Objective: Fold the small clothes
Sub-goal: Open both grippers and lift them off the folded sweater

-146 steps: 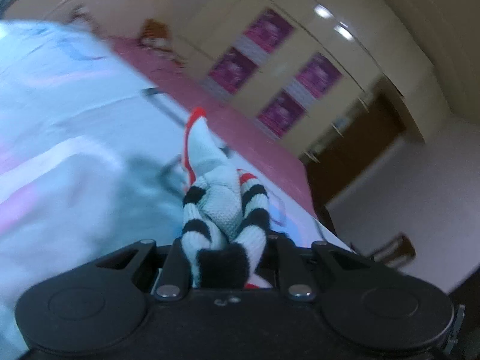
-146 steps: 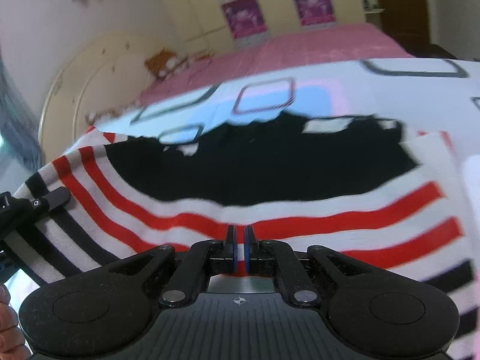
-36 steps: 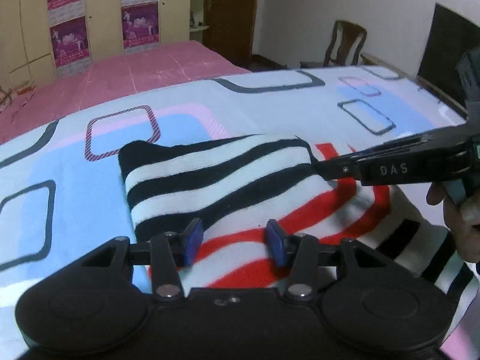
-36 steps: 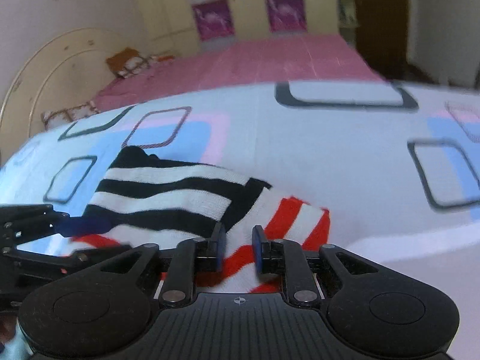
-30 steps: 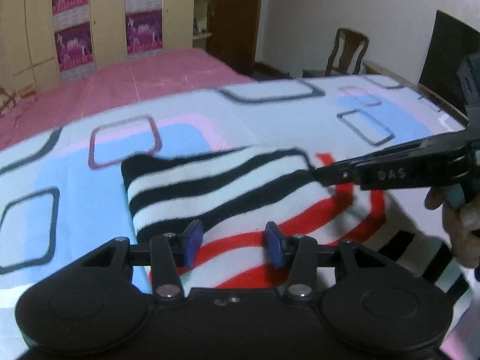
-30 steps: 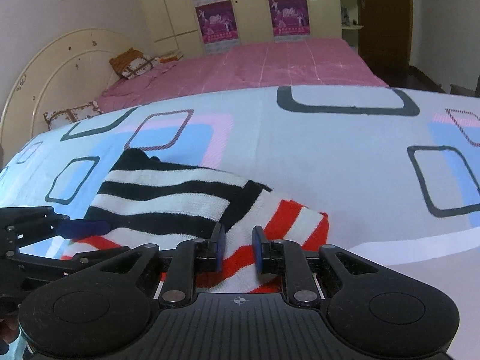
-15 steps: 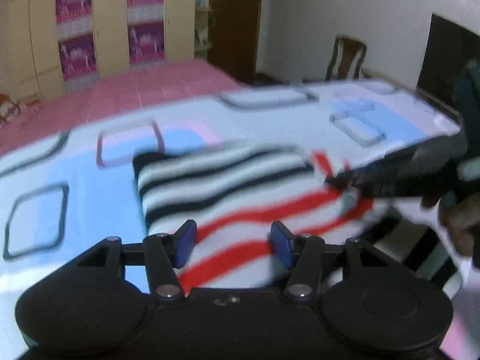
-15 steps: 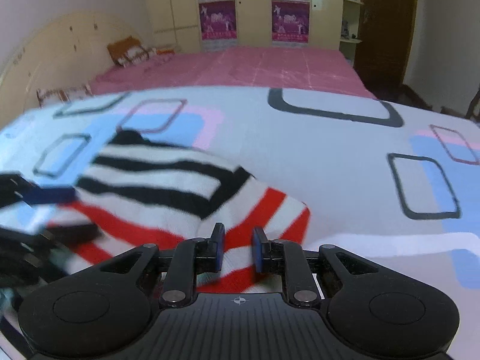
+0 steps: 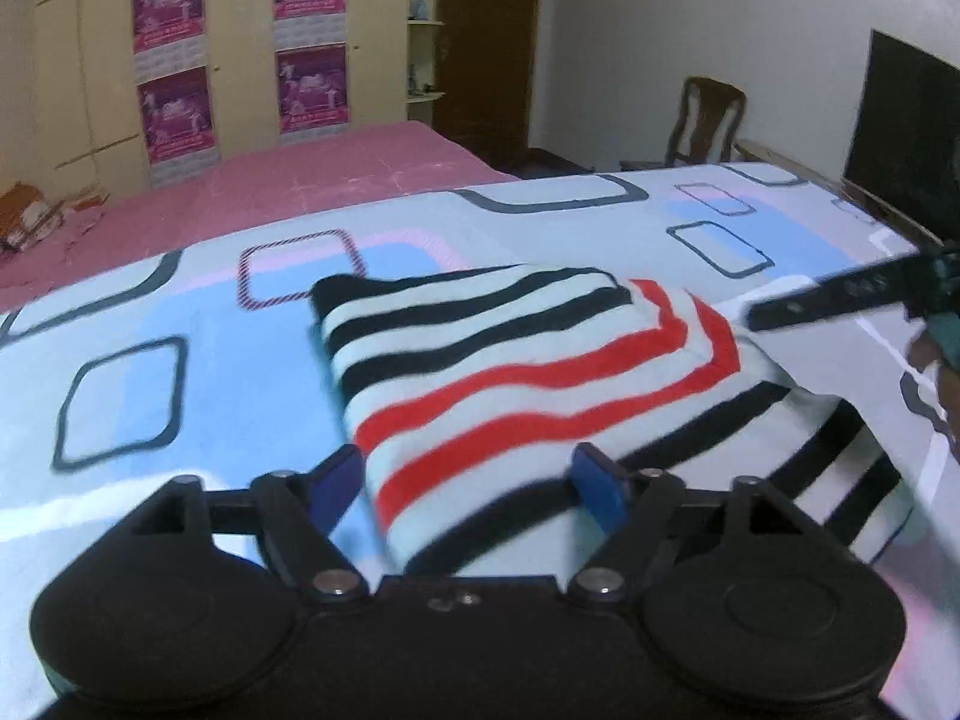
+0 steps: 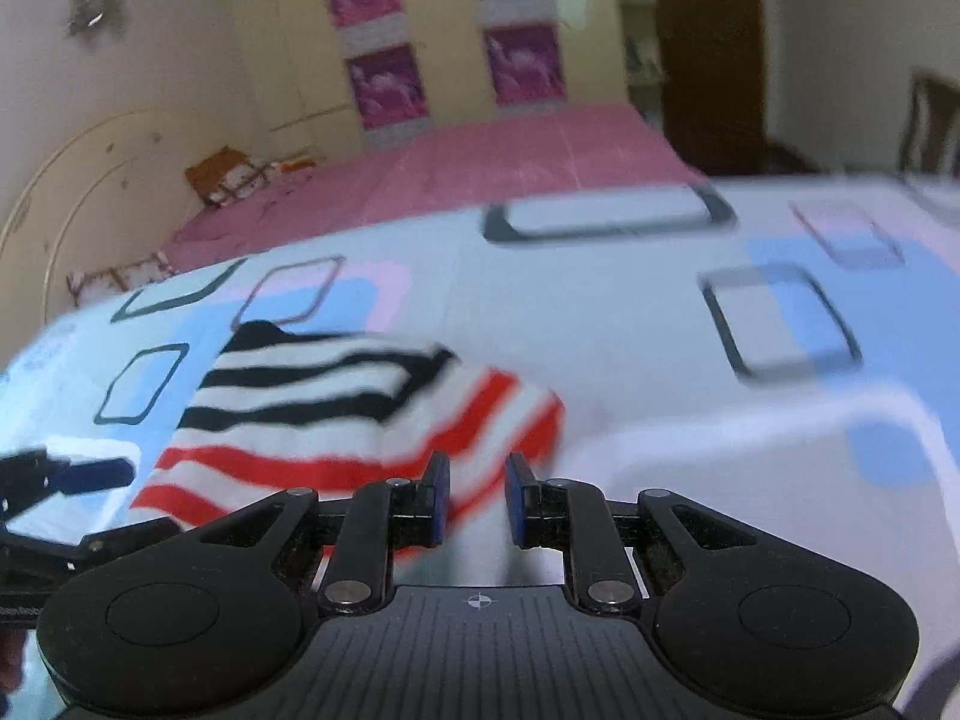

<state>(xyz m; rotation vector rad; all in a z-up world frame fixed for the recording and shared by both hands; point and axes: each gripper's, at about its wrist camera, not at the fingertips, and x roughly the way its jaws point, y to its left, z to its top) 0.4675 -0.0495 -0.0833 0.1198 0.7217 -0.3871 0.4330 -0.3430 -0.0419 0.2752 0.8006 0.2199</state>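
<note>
A folded striped garment (image 9: 510,372) lies flat on the patterned bedsheet (image 9: 180,324). Your left gripper (image 9: 468,483) has just been opening and now stands released, astride the garment's near edge. Your right gripper (image 10: 471,495) is narrowly parted, grasping nothing.

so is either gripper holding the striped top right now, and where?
No. The striped top lies folded on the bed; the left gripper has just been opening, and the right gripper holds nothing.
</note>
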